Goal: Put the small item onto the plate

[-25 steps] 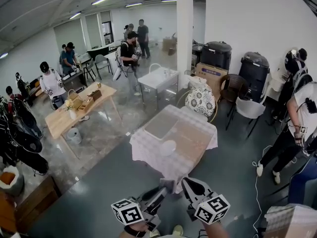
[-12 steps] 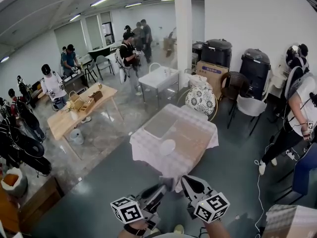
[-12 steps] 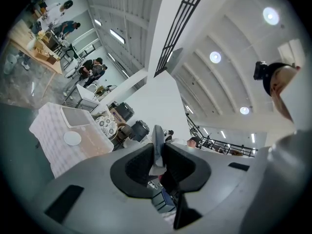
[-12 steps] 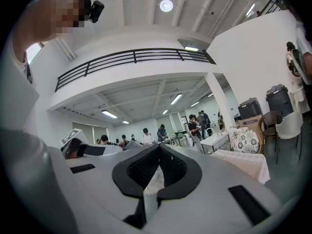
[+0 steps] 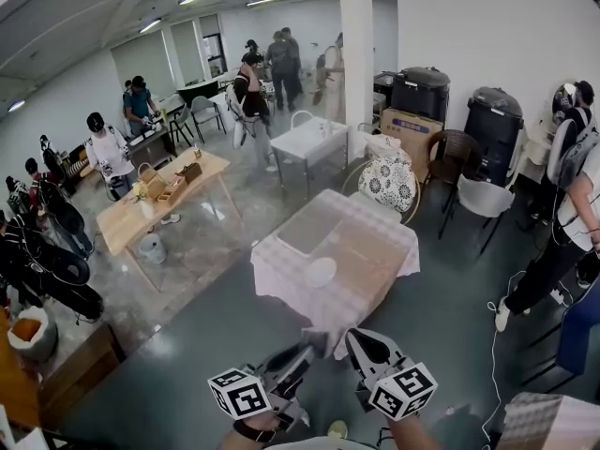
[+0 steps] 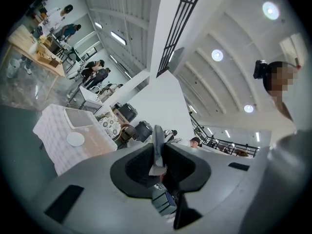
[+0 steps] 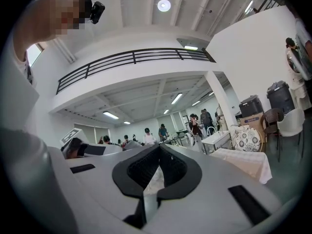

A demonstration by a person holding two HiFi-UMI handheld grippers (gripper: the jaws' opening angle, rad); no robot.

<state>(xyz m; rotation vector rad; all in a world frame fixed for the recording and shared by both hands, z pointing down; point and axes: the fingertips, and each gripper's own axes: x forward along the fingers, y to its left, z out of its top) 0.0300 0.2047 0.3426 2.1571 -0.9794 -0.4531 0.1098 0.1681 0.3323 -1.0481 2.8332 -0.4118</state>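
With my left gripper [image 5: 309, 348] clamped on the thin grey item [image 6: 157, 145], my right gripper [image 7: 159, 155] closed and empty, and the white plate [image 5: 320, 272] well ahead on the table [image 5: 375, 251], I risk the item slipping from that edgewise pinch on the way over.

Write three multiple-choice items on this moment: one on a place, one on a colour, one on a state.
1. Where is the plate?
A) on the cloth-covered table
B) on the floor
C) on a chair

2. What colour is the plate?
A) blue
B) white
C) black

3. What is between the fingers of the left gripper?
A) nothing
B) the plate
C) a thin grey item

Answers:
1. A: the head view shows it lying on the cloth.
2. B: it shows plain white in both views.
3. C: the left gripper view shows a grey strip standing between the fingers.
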